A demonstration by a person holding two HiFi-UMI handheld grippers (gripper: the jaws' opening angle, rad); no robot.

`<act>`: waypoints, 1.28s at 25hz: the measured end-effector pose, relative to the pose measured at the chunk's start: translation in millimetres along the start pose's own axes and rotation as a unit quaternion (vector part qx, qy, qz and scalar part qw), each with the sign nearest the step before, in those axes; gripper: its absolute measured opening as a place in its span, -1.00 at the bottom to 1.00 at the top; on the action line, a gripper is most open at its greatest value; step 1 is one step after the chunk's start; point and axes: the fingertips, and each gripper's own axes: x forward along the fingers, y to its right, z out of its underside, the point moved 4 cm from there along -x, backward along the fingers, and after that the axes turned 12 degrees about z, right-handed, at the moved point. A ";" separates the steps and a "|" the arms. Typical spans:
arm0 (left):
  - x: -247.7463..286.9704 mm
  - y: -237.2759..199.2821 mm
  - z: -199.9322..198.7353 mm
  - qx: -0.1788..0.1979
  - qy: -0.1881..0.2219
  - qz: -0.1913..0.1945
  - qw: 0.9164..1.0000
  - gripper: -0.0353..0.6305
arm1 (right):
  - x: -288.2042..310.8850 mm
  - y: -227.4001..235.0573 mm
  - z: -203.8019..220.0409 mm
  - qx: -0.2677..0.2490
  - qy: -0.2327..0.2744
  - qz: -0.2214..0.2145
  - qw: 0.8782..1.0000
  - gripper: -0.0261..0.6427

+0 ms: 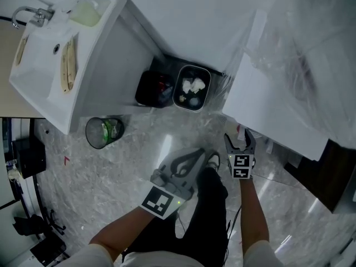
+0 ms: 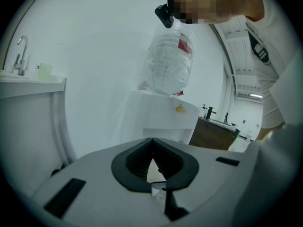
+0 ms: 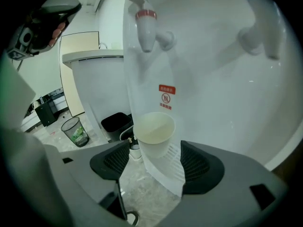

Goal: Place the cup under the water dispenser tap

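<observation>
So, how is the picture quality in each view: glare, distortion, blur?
Head view: bright glare streaks on the glossy floor, right side washed out. Left gripper view: strong fisheye, dark corners, bottle pale and low in contrast. Right gripper view: fisheye too; cup sharp, white dispenser nearly overexposed.

A grey marbled floor point(image 1: 111, 171), glossy with reflected light, is seen. At far left a white sink counter point(image 1: 83, 65) is set, a mesh wastebasket point(image 1: 103, 131) near it, a black bin point(image 1: 151, 90) against the white wall point(image 1: 183, 15).

Red label point(image 3: 166, 97) on water dispenser point(image 3: 218, 108), print illegible
</observation>
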 end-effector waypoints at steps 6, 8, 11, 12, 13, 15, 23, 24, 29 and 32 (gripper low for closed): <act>-14.5 27.3 -34.8 0.015 -0.010 0.013 1.000 -0.88 | -80.8 -18.0 -44.0 0.020 0.000 -0.009 1.000 -0.01; -21.5 40.5 -50.1 0.013 -0.013 0.018 1.000 -0.88 | -114.1 -25.0 -72.0 0.027 0.010 -0.013 1.000 -0.01; -32.3 61.5 -75.1 0.009 -0.016 0.022 1.000 -0.88 | -163.1 -28.7 -117.2 0.043 0.028 -0.018 0.999 -0.01; -36.2 68.6 -83.1 0.008 -0.018 0.024 1.000 -0.88 | -179.3 -28.9 -132.3 0.046 0.035 -0.020 0.998 -0.01; -40.3 75.9 -90.8 0.008 -0.020 0.026 0.999 -0.88 | -195.8 -28.8 -146.8 0.048 0.041 -0.021 0.998 -0.02; -49.8 89.9 -107.0 0.009 -0.024 0.027 0.999 -0.88 | -229.3 -28.2 -174.8 0.048 0.054 -0.022 0.997 -0.03; -98.5 149.7 -172.1 0.007 -0.038 0.024 0.999 -0.88 | -371.1 -25.4 -267.9 0.068 0.106 -0.001 0.992 -0.52; -103.9 156.9 -180.1 0.009 -0.037 0.027 0.999 -0.88 | -386.3 -27.7 -276.4 0.076 0.114 -0.003 0.991 -0.53; -125.2 189.8 -207.4 0.016 -0.023 0.045 0.999 -0.88 | -444.4 -38.7 -298.1 0.086 0.139 -0.001 0.987 -0.69; -135.8 203.0 -213.7 0.018 -0.016 0.055 0.998 -0.88 | -466.7 -42.4 -305.4 0.095 0.145 0.006 0.985 -0.78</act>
